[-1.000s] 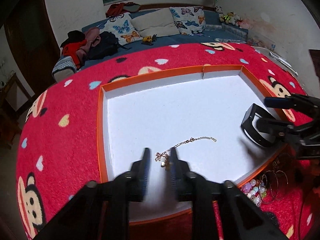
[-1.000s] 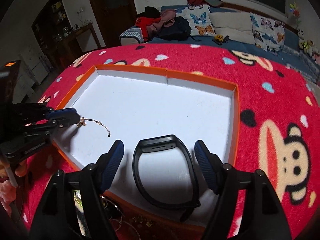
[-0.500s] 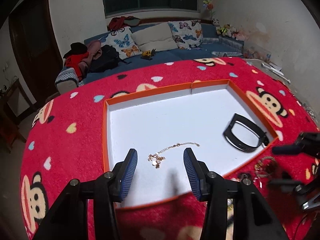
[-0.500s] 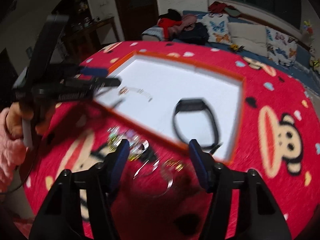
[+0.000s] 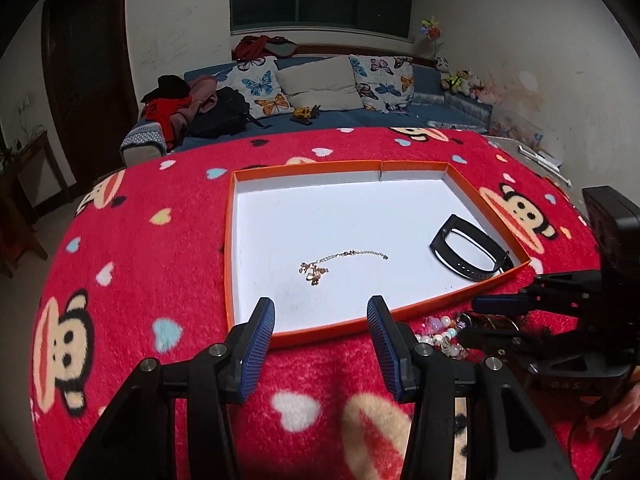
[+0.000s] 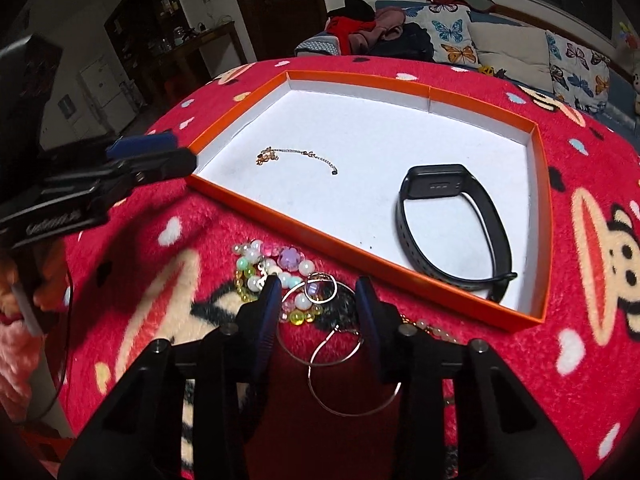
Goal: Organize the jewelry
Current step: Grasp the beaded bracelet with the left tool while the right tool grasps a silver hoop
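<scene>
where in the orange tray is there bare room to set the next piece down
Bare white floor fills the orange tray behind and between the gold chain bracelet and the black smart band. It is crowded outside the near rim: bead bracelet, wire hoops.

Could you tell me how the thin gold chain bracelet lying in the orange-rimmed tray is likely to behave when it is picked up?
The thin gold chain bracelet would probably hang limp, since it lies in a loose curve on the white floor of the orange-rimmed tray. Its fine links look light and may slip from broad pads. The charm cluster at one end likely dangles lowest.
</scene>
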